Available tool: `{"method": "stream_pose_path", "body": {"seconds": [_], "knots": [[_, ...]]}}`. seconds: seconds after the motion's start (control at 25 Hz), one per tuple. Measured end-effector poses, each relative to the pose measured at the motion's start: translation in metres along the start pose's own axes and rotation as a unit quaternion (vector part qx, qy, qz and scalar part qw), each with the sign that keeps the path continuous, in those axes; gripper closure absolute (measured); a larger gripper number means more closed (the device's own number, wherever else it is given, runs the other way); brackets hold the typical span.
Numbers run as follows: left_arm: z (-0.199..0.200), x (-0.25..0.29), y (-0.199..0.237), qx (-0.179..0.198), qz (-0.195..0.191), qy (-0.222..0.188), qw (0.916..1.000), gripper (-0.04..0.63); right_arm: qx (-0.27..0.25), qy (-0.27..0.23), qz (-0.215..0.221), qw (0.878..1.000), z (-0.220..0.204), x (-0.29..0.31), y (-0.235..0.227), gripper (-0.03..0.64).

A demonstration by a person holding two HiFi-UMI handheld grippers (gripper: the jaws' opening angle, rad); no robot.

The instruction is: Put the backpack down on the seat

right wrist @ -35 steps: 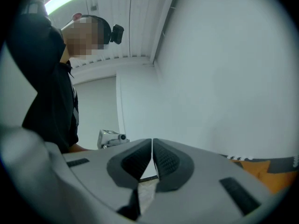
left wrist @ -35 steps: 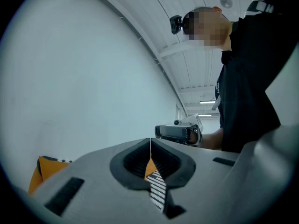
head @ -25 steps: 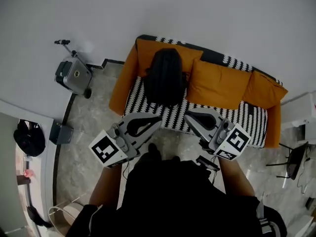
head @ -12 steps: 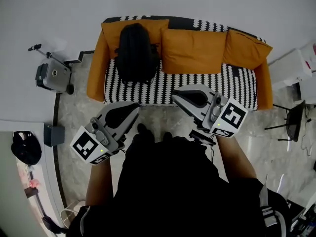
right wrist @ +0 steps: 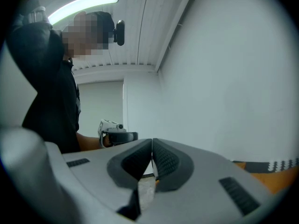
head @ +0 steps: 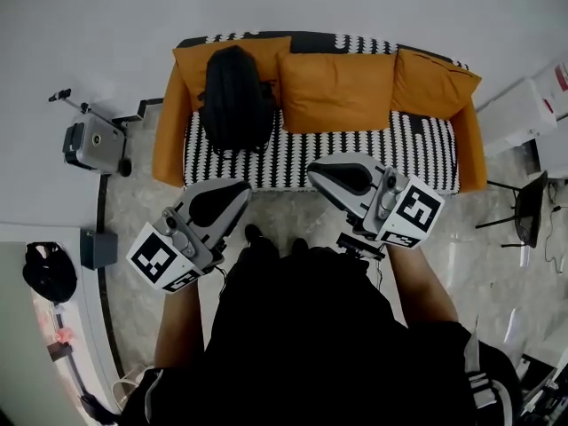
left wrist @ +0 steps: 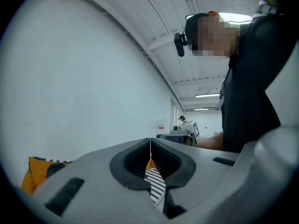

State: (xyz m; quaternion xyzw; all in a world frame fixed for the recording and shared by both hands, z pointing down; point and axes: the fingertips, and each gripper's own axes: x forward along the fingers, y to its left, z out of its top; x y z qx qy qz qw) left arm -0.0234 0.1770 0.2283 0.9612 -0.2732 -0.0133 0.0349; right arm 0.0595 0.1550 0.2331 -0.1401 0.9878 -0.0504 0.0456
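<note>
The black backpack [head: 234, 98] stands on the left end of the black-and-white patterned sofa seat [head: 355, 153], leaning on an orange back cushion [head: 197, 60]. My left gripper [head: 238, 191] is shut and holds nothing; it hangs just in front of the seat's front edge, below the backpack. My right gripper [head: 316, 170] is also shut and empty, over the seat's front edge near the middle. In the left gripper view the jaws [left wrist: 150, 141] meet with only a sliver of sofa behind them. The right gripper view shows the jaws [right wrist: 152, 141] pressed together too.
Two more orange cushions [head: 335, 91] line the sofa back, and orange armrests [head: 169, 140] close both ends. A grey wheeled machine [head: 93, 145] and a small dark box [head: 98, 248] sit on the floor at left. White furniture [head: 524, 118] and a black stand [head: 532, 207] are at right.
Both grippers have slid sideways along the sofa front with the person, still shut. The backpack stays where it was on the seat. The sofa now sits squarer in the head view.
</note>
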Motion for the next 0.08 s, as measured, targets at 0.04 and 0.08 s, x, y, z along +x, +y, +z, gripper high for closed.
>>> {"method": "stream_pose_path", "body": {"seconds": [0.04,0.08], "knots": [[-0.0004,0.0011,-0.0009,0.0,0.001,-0.001,1.0,0.572,0.0,0.001,0.001,1.0,-0.0004,-0.002,0.0003,0.588],[-0.0009,0.0024,-0.0018,-0.001,0.003,-0.001,1.0,0.572,0.0,0.001,0.003,1.0,-0.0009,-0.0039,0.0005,0.589]]}}
